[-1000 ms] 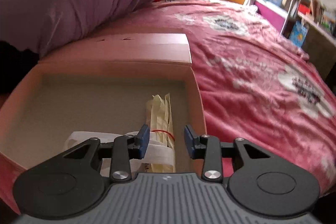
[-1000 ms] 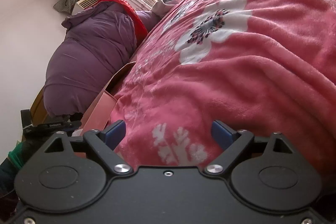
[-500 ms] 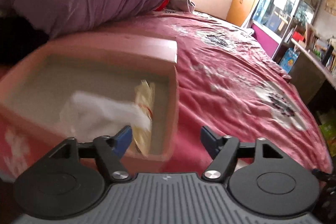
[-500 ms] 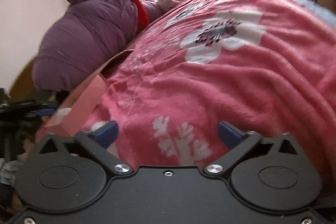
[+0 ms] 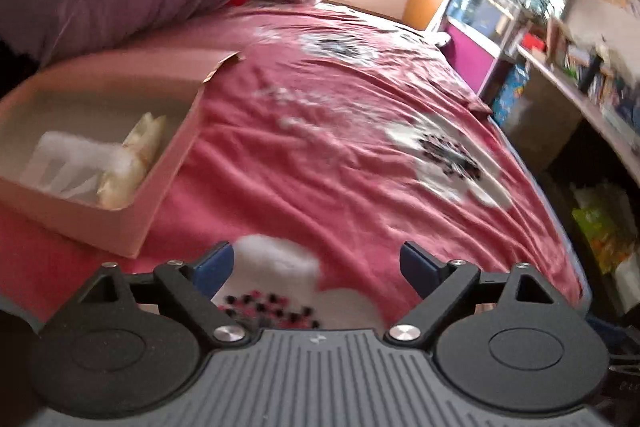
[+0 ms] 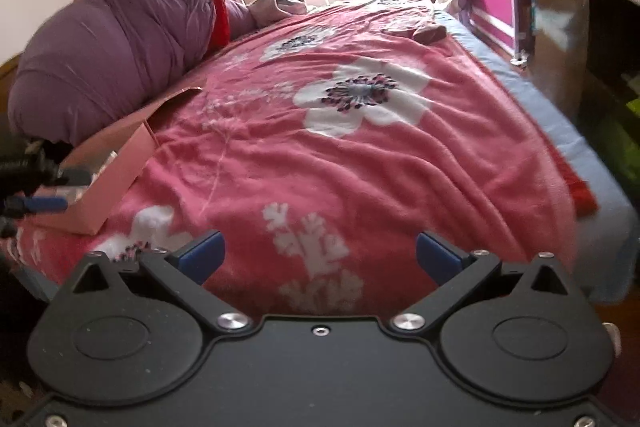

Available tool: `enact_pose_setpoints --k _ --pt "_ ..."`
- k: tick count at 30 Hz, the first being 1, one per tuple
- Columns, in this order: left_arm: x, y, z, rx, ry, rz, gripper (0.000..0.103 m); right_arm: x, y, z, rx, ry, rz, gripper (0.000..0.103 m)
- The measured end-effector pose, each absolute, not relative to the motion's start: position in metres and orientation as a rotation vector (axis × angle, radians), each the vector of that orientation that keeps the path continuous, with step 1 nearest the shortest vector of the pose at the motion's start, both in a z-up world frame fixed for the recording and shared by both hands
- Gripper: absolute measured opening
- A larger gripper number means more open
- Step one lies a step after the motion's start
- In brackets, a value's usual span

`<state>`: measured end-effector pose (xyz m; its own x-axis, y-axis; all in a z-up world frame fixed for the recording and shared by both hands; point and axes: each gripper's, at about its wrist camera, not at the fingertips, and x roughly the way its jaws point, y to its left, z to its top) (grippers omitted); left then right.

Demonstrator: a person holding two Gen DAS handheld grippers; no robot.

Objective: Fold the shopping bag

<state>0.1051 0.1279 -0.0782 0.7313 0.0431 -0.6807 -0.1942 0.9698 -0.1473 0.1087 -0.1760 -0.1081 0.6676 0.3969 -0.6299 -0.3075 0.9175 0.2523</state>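
here the folded bag (image 5: 88, 163) lies boxed, left of the opening left tool (image 5: 316, 263).

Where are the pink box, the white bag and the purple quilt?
pink box (image 5: 132, 227): left wrist view, near corner wall.
white bag (image 5: 76, 157): left wrist view, middle.
purple quilt (image 6: 120, 39): right wrist view, side.

Both grippers are black: the left gripper (image 5: 316, 263) has a ribbed grey body, the right gripper (image 6: 318, 253) a smooth one, each with blue pads (image 6: 202, 255) and silver screws (image 6: 232, 321).
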Motion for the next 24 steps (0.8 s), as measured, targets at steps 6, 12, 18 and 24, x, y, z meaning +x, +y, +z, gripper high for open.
enact_pose_setpoints --k 6,12,18,24 --pt "0.090 0.080 -0.079 -0.146 0.736 0.151 0.091 0.089 -0.180 -0.090 0.115 0.719 0.385 0.103" --pt "0.065 0.057 -0.075 -0.182 0.733 0.149 0.091 0.069 -0.180 -0.070 0.094 0.680 0.377 0.103" --pt "0.041 0.030 -0.058 -0.114 0.687 0.148 0.091 0.053 -0.181 -0.056 0.074 0.656 0.383 0.103" --pt "0.027 0.008 -0.034 -0.051 0.632 0.140 0.091 0.045 -0.187 -0.039 0.084 0.641 0.378 0.103"
